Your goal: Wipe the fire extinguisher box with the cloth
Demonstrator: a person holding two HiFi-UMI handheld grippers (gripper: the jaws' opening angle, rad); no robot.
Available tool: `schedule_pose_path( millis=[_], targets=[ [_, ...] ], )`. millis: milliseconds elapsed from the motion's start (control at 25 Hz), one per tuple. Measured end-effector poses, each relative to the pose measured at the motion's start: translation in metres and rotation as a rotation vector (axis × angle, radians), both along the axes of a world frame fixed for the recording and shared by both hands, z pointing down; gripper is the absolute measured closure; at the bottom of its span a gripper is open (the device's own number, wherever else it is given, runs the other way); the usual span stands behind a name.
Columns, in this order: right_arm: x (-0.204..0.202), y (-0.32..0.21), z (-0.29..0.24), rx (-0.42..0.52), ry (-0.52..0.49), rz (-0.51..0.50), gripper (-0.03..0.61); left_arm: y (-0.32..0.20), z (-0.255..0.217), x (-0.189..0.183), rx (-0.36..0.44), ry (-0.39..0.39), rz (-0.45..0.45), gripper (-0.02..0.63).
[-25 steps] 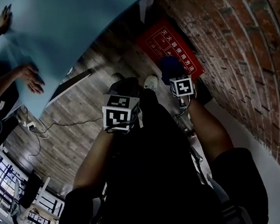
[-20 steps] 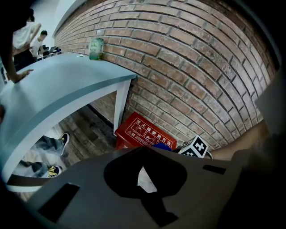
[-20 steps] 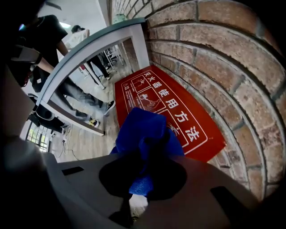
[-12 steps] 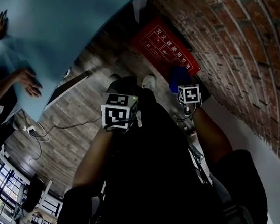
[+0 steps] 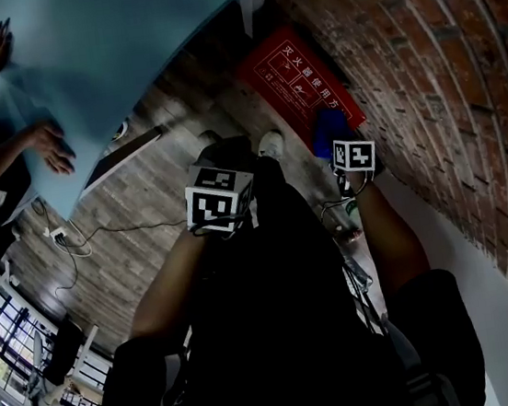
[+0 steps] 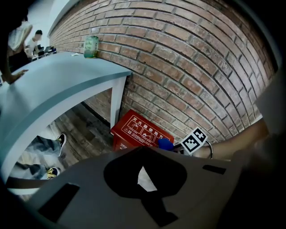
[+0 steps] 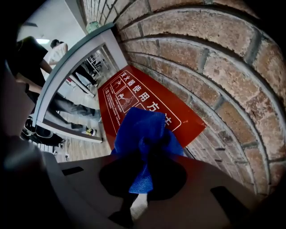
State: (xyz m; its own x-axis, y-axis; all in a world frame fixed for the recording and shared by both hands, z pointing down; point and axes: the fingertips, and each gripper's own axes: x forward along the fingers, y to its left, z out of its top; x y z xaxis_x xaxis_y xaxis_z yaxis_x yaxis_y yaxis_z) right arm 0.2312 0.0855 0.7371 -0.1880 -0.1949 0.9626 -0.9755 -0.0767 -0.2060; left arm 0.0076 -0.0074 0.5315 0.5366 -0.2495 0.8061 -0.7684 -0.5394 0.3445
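Standing on the wooden floor [image 5: 169, 195] at 1 o'clock in the head view, hard against the brick wall [image 5: 420, 55]: the red fire extinguisher box [image 5: 304, 77], its lid printed with white characters and pictograms. Bunched over that lid's 5 o'clock corner: the blue cloth [image 7: 145, 129]; cannot tell whether it presses on the red surface. Pinched in the right claw [image 7: 149, 150], both dark jaws closed tight on the fabric, one loose corner hanging back toward the camera. Carried at 9 o'clock of it in the head view, well apart from the box: the left claw [image 6: 142, 153], jaws drawn together at the tips with nothing between them, only a pale sliver showing behind. Spreading at 10 to 12 o'clock above the box: a light blue tabletop [image 5: 121, 38], with a green can [image 6: 91, 46] standing by the wall at 11 o'clock in the left gripper view. Resting on the tabletop's 9 o'clock edge: another person's hand [image 5: 51, 145].
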Motion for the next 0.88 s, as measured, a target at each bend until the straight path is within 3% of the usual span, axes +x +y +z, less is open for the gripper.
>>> schedule_pose_path(
  millis=[200,880],
  targets=[
    [-0.007,-0.032,0.001,0.033,-0.033,0.019,0.531,0.003,0.005,-0.004,0.002,-0.009,0.001,0.607],
    [-0.095,-0.153,0.001,0.127,0.015,-0.181,0.531,0.013,0.014,-0.045,-0.039,-0.042,-0.122,0.607]
  ],
)
